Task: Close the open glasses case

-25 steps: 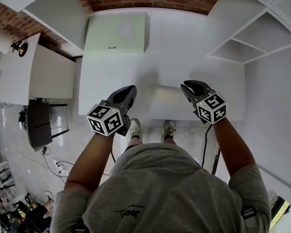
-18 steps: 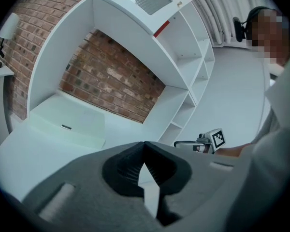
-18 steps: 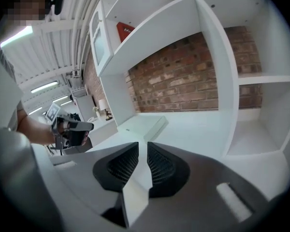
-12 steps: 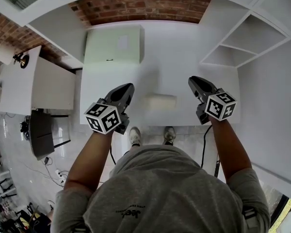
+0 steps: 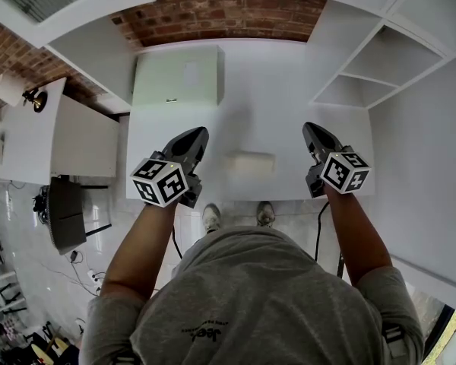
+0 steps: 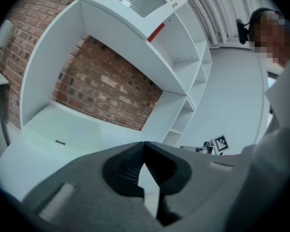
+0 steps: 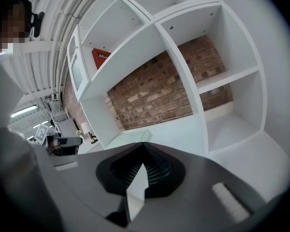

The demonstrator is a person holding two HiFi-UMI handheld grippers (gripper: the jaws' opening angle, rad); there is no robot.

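Pale case (image 5: 251, 163) between left gripper (image 5: 196, 135) and right gripper (image 5: 311, 130), both pinched closed, empty; seemingly lid-down, so check seam flush.

White desk (image 5: 289, 105), seen from above. Carries a cream glasses case (image 5: 251, 163) at 6 o'clock, lying flat, near the front edge. Carries a flat pale green box (image 5: 176, 74) at 10 o'clock, toward the back, well apart from the glasses case.

left hand-held gripper (image 5: 197, 133) closed, right hand-held gripper (image 5: 311, 129) closed
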